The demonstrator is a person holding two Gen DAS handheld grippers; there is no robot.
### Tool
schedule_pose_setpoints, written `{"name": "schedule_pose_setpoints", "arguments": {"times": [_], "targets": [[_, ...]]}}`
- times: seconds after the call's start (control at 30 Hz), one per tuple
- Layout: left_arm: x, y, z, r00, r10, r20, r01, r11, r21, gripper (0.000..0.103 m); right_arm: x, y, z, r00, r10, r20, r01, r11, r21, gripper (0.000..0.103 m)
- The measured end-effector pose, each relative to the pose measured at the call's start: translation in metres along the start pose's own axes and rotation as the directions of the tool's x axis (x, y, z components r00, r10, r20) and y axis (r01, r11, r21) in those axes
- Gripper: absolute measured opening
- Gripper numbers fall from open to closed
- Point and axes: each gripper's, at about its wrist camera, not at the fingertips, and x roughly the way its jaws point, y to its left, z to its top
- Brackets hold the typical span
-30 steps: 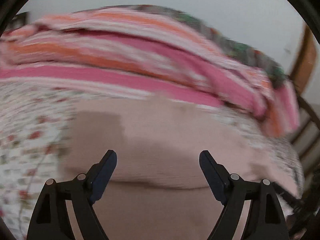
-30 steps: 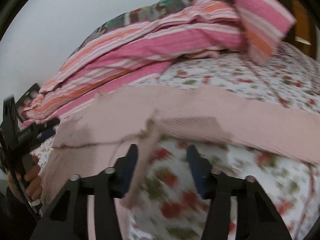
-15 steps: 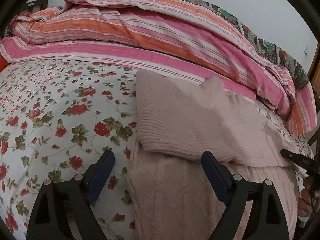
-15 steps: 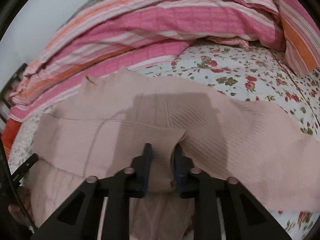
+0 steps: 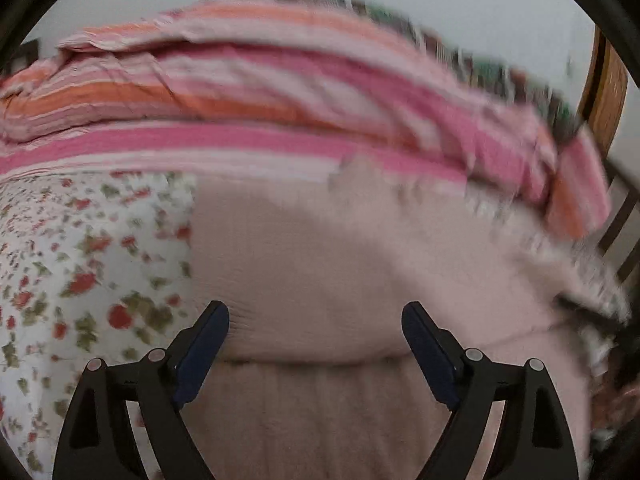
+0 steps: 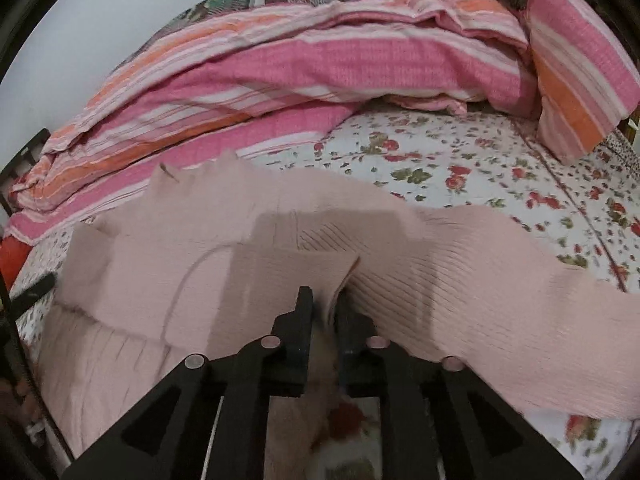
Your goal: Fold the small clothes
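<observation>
A pale pink knitted sweater lies on the floral bedsheet, with a folded part lying over its body. My left gripper is open and wide, hovering just over the sweater's fold with nothing between its fingers; this view is blurred. In the right wrist view the sweater stretches to the right with its long sleeve. My right gripper stands narrow with a folded edge of the sweater pinched between its jaws, which are opening.
A pink and orange striped quilt is heaped along the back of the bed. Floral sheet shows beyond the sweater. A wooden bed frame stands at the right edge. A person's hand shows at the lower left.
My right gripper went from open beside the sweater's edge to closed on it and carried the fold over the sweater. My left gripper sank closer to the sweater, still open.
</observation>
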Motion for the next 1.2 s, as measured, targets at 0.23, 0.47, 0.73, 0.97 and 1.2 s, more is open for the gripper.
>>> {"name": "schedule_pose_setpoints", "arguments": {"times": [0.23, 0.47, 0.73, 0.97, 1.2], "targets": [[0.009, -0.013, -0.002, 0.998, 0.051, -0.028, -0.049, 0.997, 0.06, 0.091, -0.073, -0.075, -0.042, 0.99, -0.09, 0.107, 0.083, 0.994, 0.069, 0.049], [0.013, -0.011, -0.002, 0.999, 0.05, -0.02, -0.049, 0.997, 0.057, 0.091, -0.119, -0.163, -0.102, 0.978, -0.184, 0.093, 0.16, 0.963, 0.219, 0.061], [0.013, -0.012, -0.002, 0.998, 0.052, -0.022, -0.05, 0.997, 0.062, 0.092, -0.121, -0.237, -0.128, 0.972, -0.194, 0.137, 0.121, 0.901, 0.416, 0.061], [0.015, -0.011, -0.002, 0.999, 0.036, -0.023, -0.035, 0.998, 0.059, 0.094, -0.122, -0.273, -0.12, 0.959, -0.193, 0.208, 0.043, 0.823, 0.567, 0.052], [0.016, -0.007, -0.001, 1.0, 0.004, -0.024, -0.003, 0.999, 0.048, 0.096, -0.13, -0.245, -0.085, 0.919, -0.346, 0.189, 0.23, 0.859, 0.457, 0.006]]}}
